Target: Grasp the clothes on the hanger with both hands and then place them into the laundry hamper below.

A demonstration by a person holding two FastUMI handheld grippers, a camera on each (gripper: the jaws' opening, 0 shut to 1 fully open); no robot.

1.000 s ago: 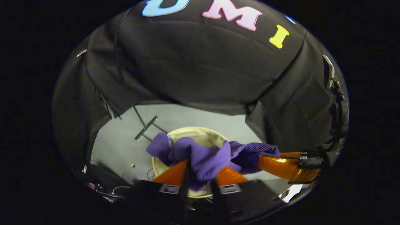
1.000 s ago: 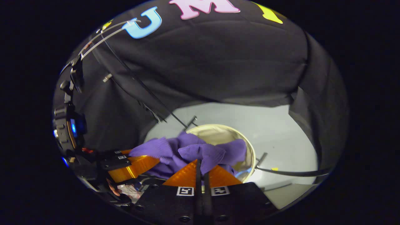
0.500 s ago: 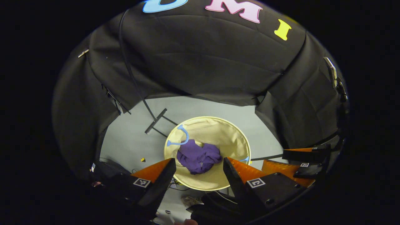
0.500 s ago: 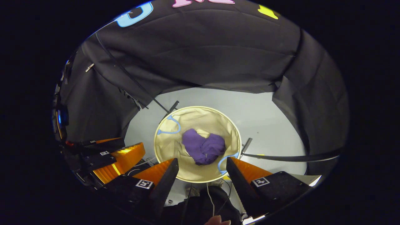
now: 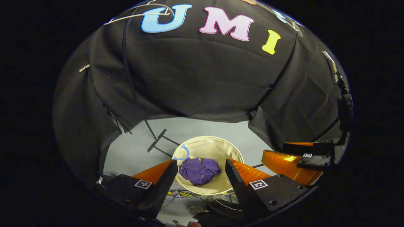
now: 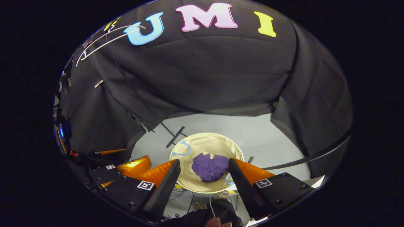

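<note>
A crumpled purple garment (image 5: 199,170) (image 6: 210,167) lies inside the round cream laundry hamper (image 5: 221,151) (image 6: 202,143) on the grey floor. My left gripper (image 5: 199,171) is open high above the hamper, nothing between its fingers (image 5: 164,183). In the right gripper view my right gripper (image 6: 204,170) is open too, above the hamper and empty. The right gripper (image 5: 300,160) also appears at the right of the left gripper view, and the left gripper (image 6: 116,168) at the lower left of the right gripper view. A white hanger (image 6: 104,39) (image 5: 139,14) hangs bare at the upper left.
Thin black rack legs with a flat foot (image 5: 157,140) (image 6: 175,137) stand on the floor left of the hamper. Another black bar (image 6: 303,157) runs along the right. Cables (image 5: 186,194) lie on the floor in front of the hamper. Black cloth walls surround the grey floor (image 6: 268,138).
One second ago both grippers were shut on the purple garment over the hamper. They opened, the garment dropped into the hamper, and both grippers have since risen.
</note>
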